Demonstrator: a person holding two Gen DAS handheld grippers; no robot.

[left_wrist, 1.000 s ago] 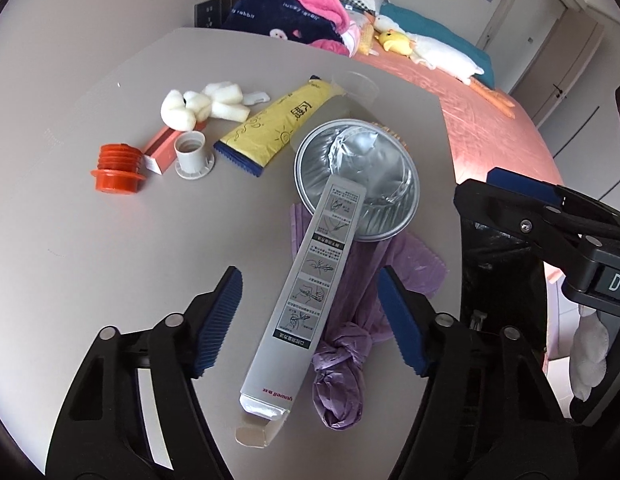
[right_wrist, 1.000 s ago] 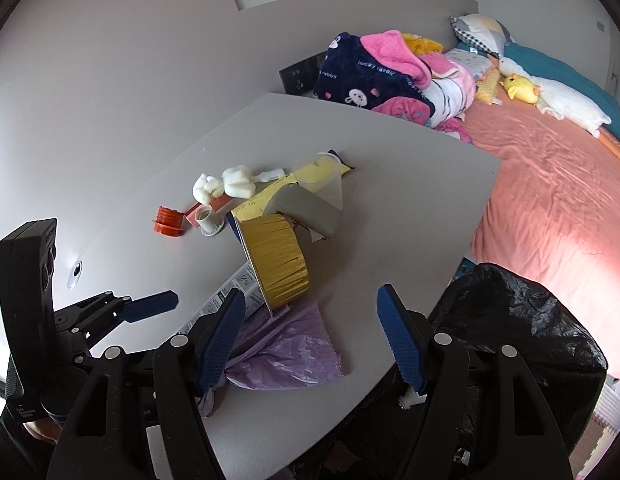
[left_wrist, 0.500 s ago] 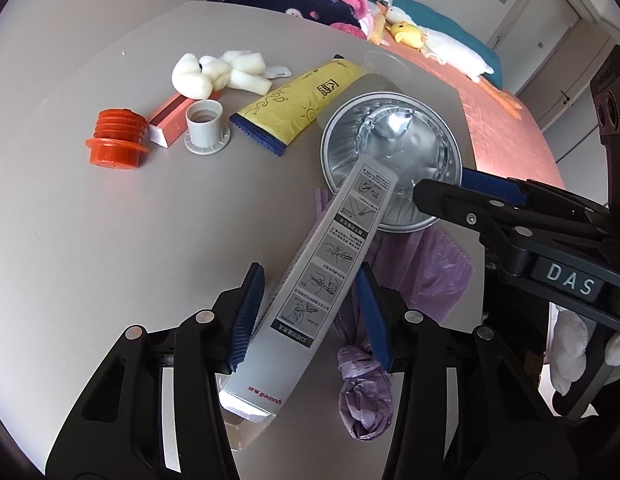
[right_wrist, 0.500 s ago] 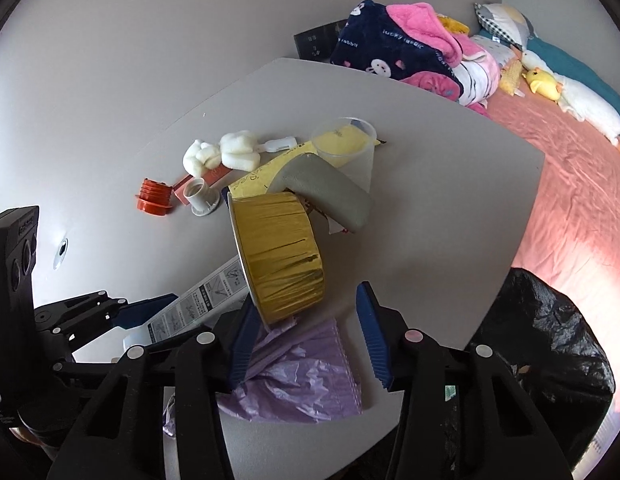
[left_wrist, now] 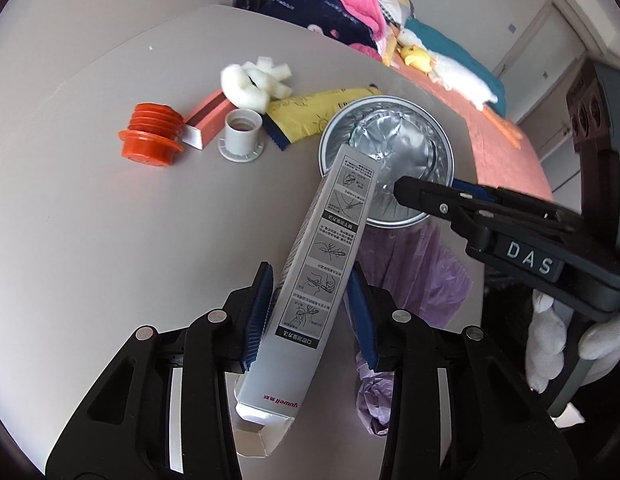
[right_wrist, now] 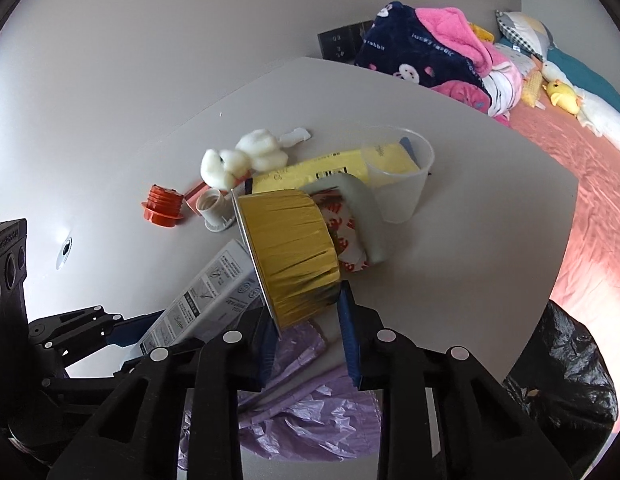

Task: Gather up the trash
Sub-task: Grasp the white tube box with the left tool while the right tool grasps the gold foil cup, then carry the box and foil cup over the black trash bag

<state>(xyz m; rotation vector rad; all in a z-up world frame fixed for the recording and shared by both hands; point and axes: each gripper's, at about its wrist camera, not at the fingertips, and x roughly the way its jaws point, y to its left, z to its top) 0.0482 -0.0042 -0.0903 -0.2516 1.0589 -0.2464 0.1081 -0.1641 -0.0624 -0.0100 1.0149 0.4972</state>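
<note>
A long grey printed carton (left_wrist: 334,248) lies slanted on the table, one end resting on a foil cup (left_wrist: 390,140). My left gripper (left_wrist: 310,270) straddles the carton's lower half, jaws closing, and both blue pads touch its sides. The right wrist view shows the foil cup (right_wrist: 290,240) tipped on its side, gold outside. My right gripper (right_wrist: 306,304) is closing on the cup's lower edge, pads against its rim and base. A crumpled purple plastic bag (right_wrist: 302,412) lies under both. A finger of the right gripper (left_wrist: 430,196) reaches in beside the cup, held by a white-gloved hand (left_wrist: 550,340).
On the grey table (left_wrist: 110,240) lie an orange ribbed cap (left_wrist: 152,136), a grey cap (left_wrist: 242,136), a pink box (left_wrist: 206,118), white cotton lumps (left_wrist: 250,84) and a yellow pouch (left_wrist: 306,110). A clear plastic cup (right_wrist: 398,176) stands behind. A black trash bag (right_wrist: 558,368) hangs off the table's right edge.
Both grippers moved forward and down and narrowed from wide open. The left one now pinches the carton and the right one pinches the foil cup.
</note>
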